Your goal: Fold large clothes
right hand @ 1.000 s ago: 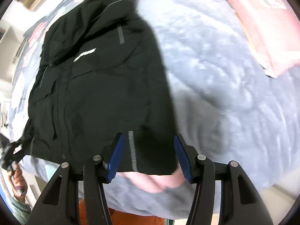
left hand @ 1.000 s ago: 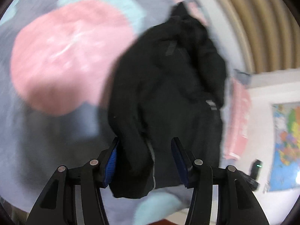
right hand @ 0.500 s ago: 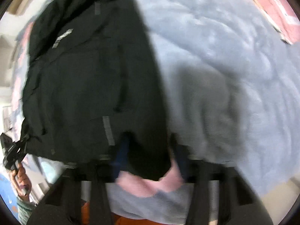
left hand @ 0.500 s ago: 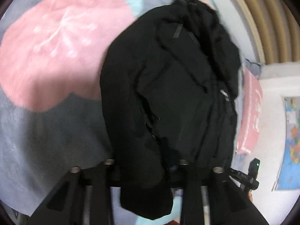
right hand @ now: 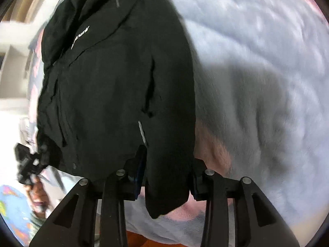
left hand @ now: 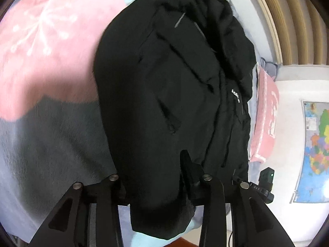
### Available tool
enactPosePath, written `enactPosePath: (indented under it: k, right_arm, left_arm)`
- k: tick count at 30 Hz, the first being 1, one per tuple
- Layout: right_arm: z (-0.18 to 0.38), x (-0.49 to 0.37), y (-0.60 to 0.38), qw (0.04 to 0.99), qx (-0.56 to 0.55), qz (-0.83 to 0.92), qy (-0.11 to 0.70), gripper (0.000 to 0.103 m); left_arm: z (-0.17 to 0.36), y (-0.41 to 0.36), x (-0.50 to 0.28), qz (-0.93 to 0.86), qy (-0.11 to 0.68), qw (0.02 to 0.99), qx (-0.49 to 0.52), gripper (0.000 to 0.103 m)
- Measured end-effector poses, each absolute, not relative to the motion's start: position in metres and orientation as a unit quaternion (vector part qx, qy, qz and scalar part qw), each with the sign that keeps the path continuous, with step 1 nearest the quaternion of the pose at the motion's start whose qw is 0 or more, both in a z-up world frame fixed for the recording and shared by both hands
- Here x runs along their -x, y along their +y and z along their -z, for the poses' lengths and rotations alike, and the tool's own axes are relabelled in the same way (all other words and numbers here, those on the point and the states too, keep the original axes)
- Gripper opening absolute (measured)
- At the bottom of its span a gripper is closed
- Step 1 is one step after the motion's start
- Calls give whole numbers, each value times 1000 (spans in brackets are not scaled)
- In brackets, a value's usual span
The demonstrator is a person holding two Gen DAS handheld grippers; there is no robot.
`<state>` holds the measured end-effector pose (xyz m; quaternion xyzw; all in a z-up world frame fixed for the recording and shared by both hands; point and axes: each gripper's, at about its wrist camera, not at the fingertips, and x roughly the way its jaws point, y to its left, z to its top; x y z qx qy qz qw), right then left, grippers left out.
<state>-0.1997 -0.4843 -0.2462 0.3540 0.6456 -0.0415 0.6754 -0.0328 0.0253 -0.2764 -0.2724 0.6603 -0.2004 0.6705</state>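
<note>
A large black jacket [left hand: 164, 82] lies spread on a fleece blanket, its hem toward me. In the left wrist view my left gripper [left hand: 154, 168] has one bottom corner of the hem bunched between its fingers. The fabric drapes over the left finger and hides it. In the right wrist view the jacket [right hand: 115, 82] shows a white logo, and my right gripper [right hand: 168, 158] has the other hem corner filling the gap between its pads. Both grippers' jaws are opening slightly, with the cloth still touching the pads.
The blanket [left hand: 41, 41] is grey-blue with large pink patches and covers a bed. A pink pillow [left hand: 265, 119] lies beside the jacket. A wooden slatted headboard [left hand: 298, 20] and a wall map [left hand: 316, 144] stand beyond. A hand [right hand: 37, 187] holds the other gripper at the left edge.
Both grippers have come down and forward over the jacket's hem. Their open jaws have closed around the two bottom corners, and fabric now covers the pads.
</note>
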Motion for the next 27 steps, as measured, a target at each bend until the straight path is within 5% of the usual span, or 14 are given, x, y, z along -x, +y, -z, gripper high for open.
enactPosePath:
  k: [5, 9, 13, 14, 16, 27]
  right_arm:
    - [229, 199, -489, 695, -360, 25, 622, 36]
    - [226, 187, -485, 696, -351, 21, 626, 36]
    - [235, 178, -475, 690, -342, 29, 637, 36]
    - [237, 176, -472, 690, -334, 36, 642, 35]
    - [234, 176, -473, 694, -319, 42, 644, 20]
    - [125, 139, -507, 764, -314, 24, 564, 15]
  left_arm:
    - [272, 42, 33, 208, 653, 652, 324, 44]
    - [264, 68, 31, 218, 621, 642, 392, 74]
    - [269, 67, 29, 204, 636, 648, 366, 74]
    - [272, 64, 29, 200, 645, 650, 349, 61]
    - [277, 51, 30, 194, 672, 652, 291, 17]
    - [176, 40, -18, 273, 564, 709, 324, 10]
